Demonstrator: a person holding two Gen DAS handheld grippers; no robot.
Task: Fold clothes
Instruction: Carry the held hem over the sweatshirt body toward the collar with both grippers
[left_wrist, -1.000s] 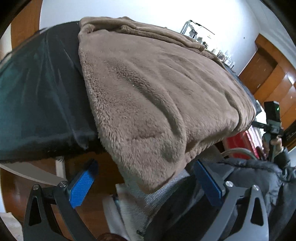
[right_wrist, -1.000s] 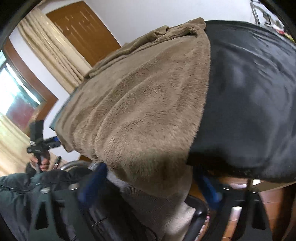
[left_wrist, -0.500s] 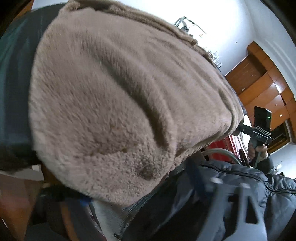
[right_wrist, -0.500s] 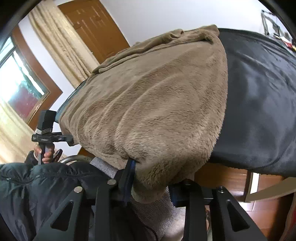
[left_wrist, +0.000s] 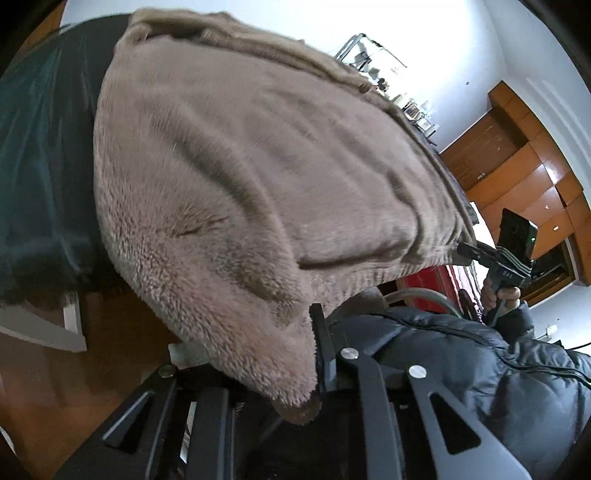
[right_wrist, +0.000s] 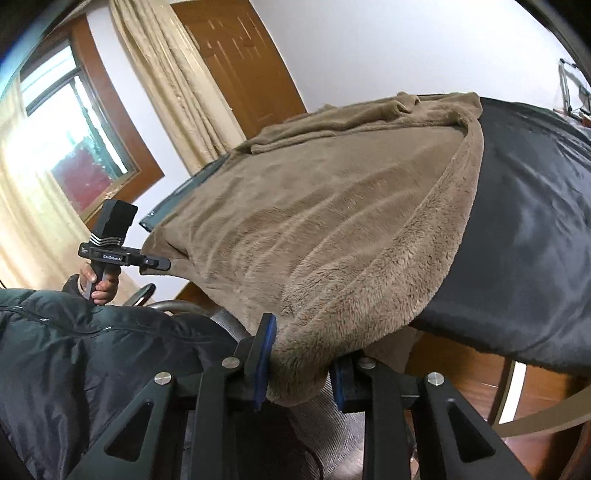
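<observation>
My left claw (left_wrist: 295, 369) and right claw (right_wrist: 301, 363) each pinch a near corner of the fluffy tan fleece garment (right_wrist: 325, 236), which stretches lengthwise away from me across the smooth dark table cover (right_wrist: 524, 236).

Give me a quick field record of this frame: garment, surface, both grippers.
garment: brown fleece garment, spread flat, near edge hanging over the table edge
surface: dark cloth-covered table
left gripper: shut on a near corner of the fleece
right gripper: shut on the other near corner
fold: not yet made
</observation>
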